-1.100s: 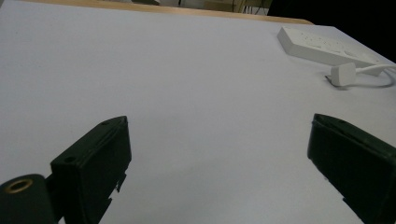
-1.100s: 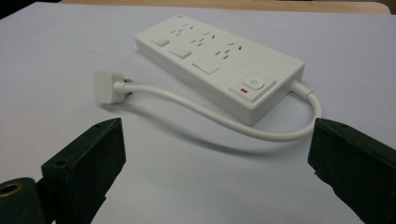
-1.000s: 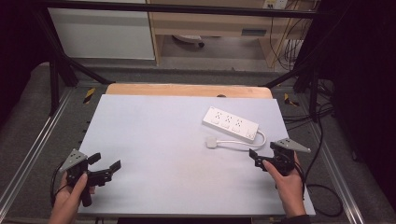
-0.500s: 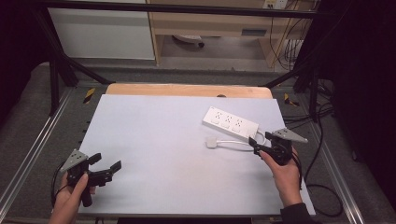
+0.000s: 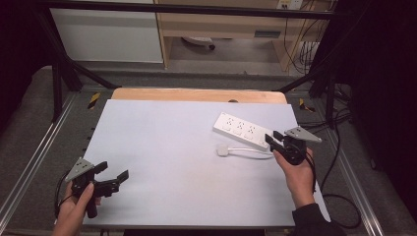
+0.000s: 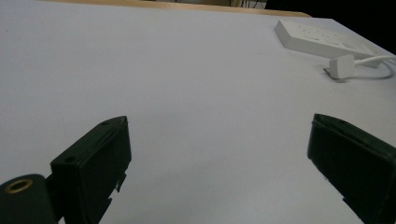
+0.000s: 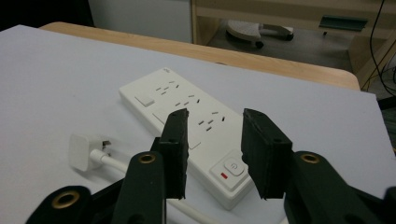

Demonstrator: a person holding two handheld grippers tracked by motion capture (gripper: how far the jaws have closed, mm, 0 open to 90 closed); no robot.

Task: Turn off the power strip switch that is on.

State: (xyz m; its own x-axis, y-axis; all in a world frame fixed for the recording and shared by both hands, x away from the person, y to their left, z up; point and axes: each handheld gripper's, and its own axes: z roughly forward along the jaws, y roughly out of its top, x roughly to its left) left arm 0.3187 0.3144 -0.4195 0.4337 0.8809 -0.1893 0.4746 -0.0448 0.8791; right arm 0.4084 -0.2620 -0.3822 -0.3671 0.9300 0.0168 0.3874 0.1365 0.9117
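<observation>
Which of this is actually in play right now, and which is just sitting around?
In play:
- power strip
- its plug and cord
- right claw, open beside the strip's switch end

Sitting around:
- left claw, open, far from them
- wooden board under the sheet

My right gripper [image 7: 212,149] hovers part-open over the power strip's [image 7: 187,121] near end; its plug [image 7: 86,150] lies left on the bench [image 7: 56,74].

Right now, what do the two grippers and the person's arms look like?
Both grippers, left and right, are black, with blocky jaws, brass-ringed holes near the jaw bases, a grey three-cornered plate on top and a black cable trailing. The right arm wears a dark sleeve.
</observation>
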